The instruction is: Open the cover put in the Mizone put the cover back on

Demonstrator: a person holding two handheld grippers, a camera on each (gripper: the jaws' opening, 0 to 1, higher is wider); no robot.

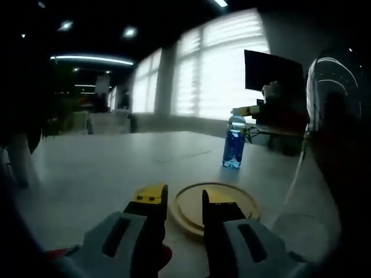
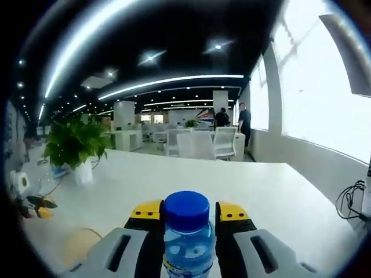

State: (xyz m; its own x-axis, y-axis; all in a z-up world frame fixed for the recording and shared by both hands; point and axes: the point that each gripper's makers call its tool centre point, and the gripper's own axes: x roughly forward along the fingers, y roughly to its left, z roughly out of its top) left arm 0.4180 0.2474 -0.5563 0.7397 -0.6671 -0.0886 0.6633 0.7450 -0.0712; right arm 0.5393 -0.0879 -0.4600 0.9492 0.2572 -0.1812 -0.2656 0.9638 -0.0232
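The right gripper (image 2: 186,223) has its fingers closed on the bottle (image 2: 186,237), low centre of the right gripper view, blue cap (image 2: 186,209) upward. The left gripper (image 1: 184,202) shows its fingers parted and empty at the bottom of the left gripper view, above the lid (image 1: 215,207) lying flat on the bench (image 1: 104,168). A bottle stands right of centre in that view. A clear container wall (image 1: 316,174) rises at the right edge. Judgement: keep the bottle vertical, grip firm below the cap, and lower it squarely into the container.
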